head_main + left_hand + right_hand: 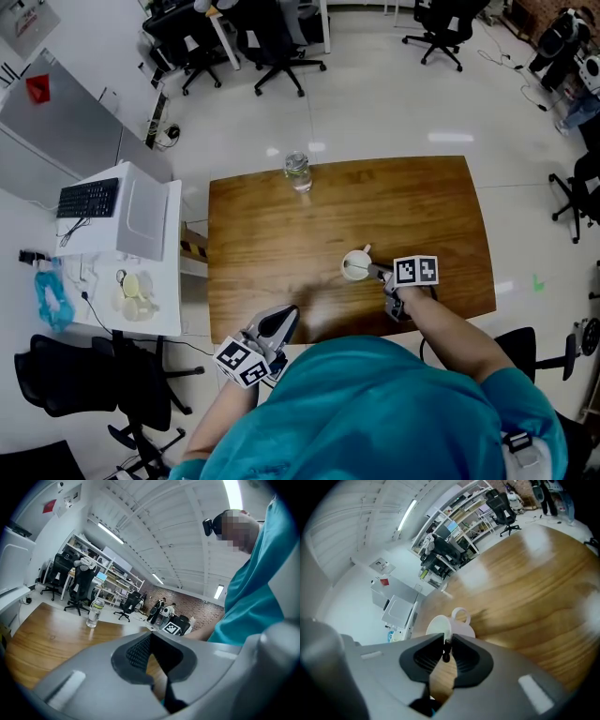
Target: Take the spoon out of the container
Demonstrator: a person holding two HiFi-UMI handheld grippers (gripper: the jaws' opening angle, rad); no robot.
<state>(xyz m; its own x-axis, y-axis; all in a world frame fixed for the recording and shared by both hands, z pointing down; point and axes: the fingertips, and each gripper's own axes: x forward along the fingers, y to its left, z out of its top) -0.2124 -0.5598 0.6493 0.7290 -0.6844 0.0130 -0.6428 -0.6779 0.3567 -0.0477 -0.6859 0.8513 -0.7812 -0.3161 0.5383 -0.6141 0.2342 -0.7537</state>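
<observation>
Spoon [446, 652], one, pinched by right hand-held gripper [447, 638], one cup [462, 629], left hand-held gripper [151, 636] pressed together

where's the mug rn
Head view: the mug sits on the table's near right part, just ahead of the right tool, whose jaws pinch the spoon.

No word, number or brand could be read anywhere. The right gripper [375, 273] bore a cube [415, 271] with black-and-white square markers, and the left gripper [289, 314] bore a second cube [242, 362] of the same kind (patterns only, no letters or digits). In the right gripper view a red sign [384, 581] and a pale notice [382, 566] hung on the white wall [351, 597], both too small to make out.
</observation>
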